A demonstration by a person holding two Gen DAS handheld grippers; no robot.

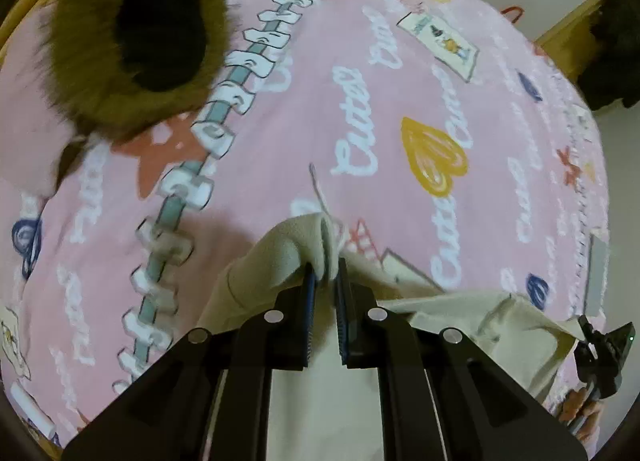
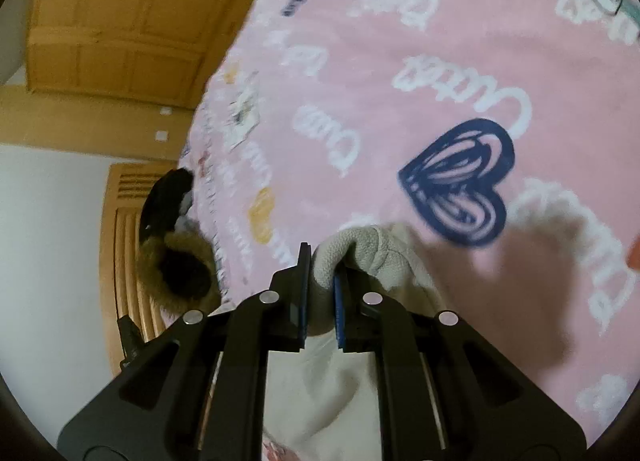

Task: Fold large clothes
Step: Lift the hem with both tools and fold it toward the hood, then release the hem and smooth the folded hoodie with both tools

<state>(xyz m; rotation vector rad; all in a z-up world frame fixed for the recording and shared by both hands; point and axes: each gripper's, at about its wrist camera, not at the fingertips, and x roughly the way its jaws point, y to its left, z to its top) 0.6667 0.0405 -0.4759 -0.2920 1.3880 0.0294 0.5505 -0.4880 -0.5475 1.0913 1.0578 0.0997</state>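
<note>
A cream-white garment (image 1: 280, 257) hangs from both grippers above a pink printed blanket (image 1: 400, 109). My left gripper (image 1: 326, 275) is shut on a bunched fold of its cloth, which bulges out above the blue pads. The rest of the garment (image 1: 500, 325) drapes away to the right and under the gripper. In the right wrist view my right gripper (image 2: 322, 267) is shut on a ribbed edge of the same garment (image 2: 360, 253). More of that cream fabric falls below the jaws toward the camera.
A dark hood with a brown fur rim (image 1: 132, 33) lies on the blanket at the upper left, and shows at the bed's edge (image 2: 176, 269) in the right wrist view. Wooden cabinets (image 2: 120, 29) and a white wall (image 2: 48, 241) stand beyond the bed. The other gripper's tip (image 1: 604, 353) shows at right.
</note>
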